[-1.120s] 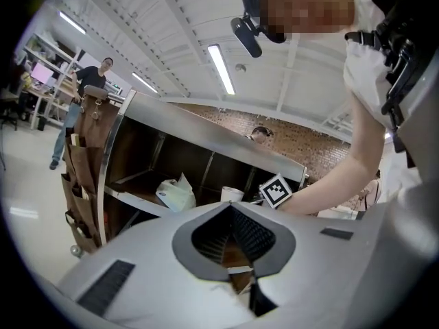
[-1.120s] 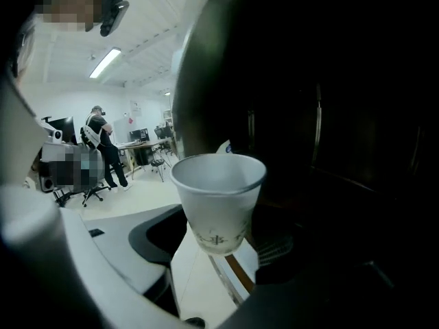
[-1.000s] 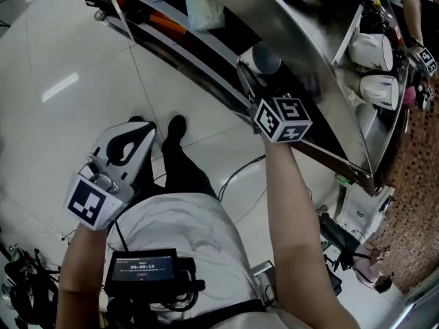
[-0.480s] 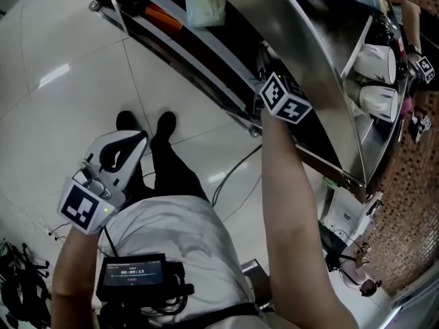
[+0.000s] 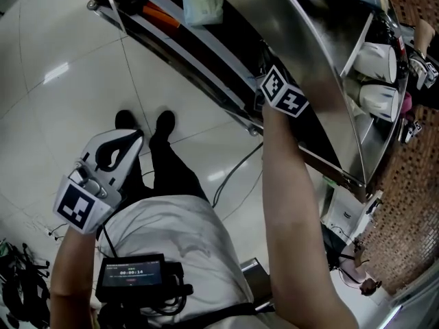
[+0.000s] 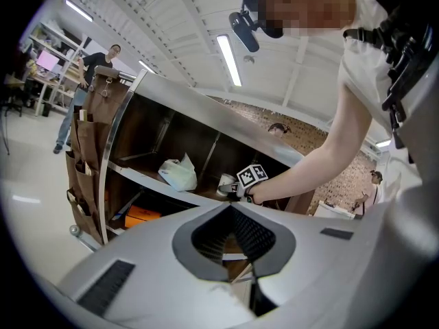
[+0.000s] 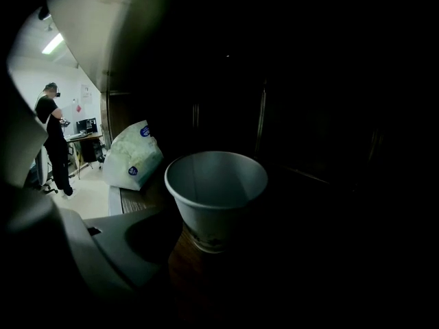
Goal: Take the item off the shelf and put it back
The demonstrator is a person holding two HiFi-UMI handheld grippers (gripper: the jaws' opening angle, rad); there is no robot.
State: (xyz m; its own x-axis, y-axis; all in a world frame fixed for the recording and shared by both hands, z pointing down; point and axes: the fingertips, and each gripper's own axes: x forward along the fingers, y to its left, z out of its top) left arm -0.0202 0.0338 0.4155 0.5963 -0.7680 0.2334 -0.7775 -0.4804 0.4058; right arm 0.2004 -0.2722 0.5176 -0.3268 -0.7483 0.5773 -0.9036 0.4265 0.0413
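Note:
A white paper cup point(image 7: 216, 190) stands upright on the wooden shelf board point(image 7: 140, 199), between the jaws of my right gripper point(image 7: 219, 233). The jaws are opening. The left jaw stands a little apart from the cup's side, and the right jaw is lost in the dark. From the head view only the right gripper's marker cube point(image 5: 282, 92) shows at the shelf's edge, with the cup hidden under the metal top point(image 5: 309, 53). The left gripper view catches the cup point(image 6: 226, 184) far off. My left gripper point(image 5: 134, 137) hangs shut and empty at my left side.
A white plastic bag point(image 7: 132, 155) lies on the same board, left of the cup. An orange item point(image 5: 163, 20) sits on the lower shelf. White tubs point(image 5: 374, 50) fill the far right bay. A cable point(image 5: 236, 170) runs over the tiled floor. A person point(image 7: 51, 136) stands far behind.
My right gripper has gone deeper into the shelf with the cup, which is now hidden under the metal top in the head view. The left gripper has barely moved.

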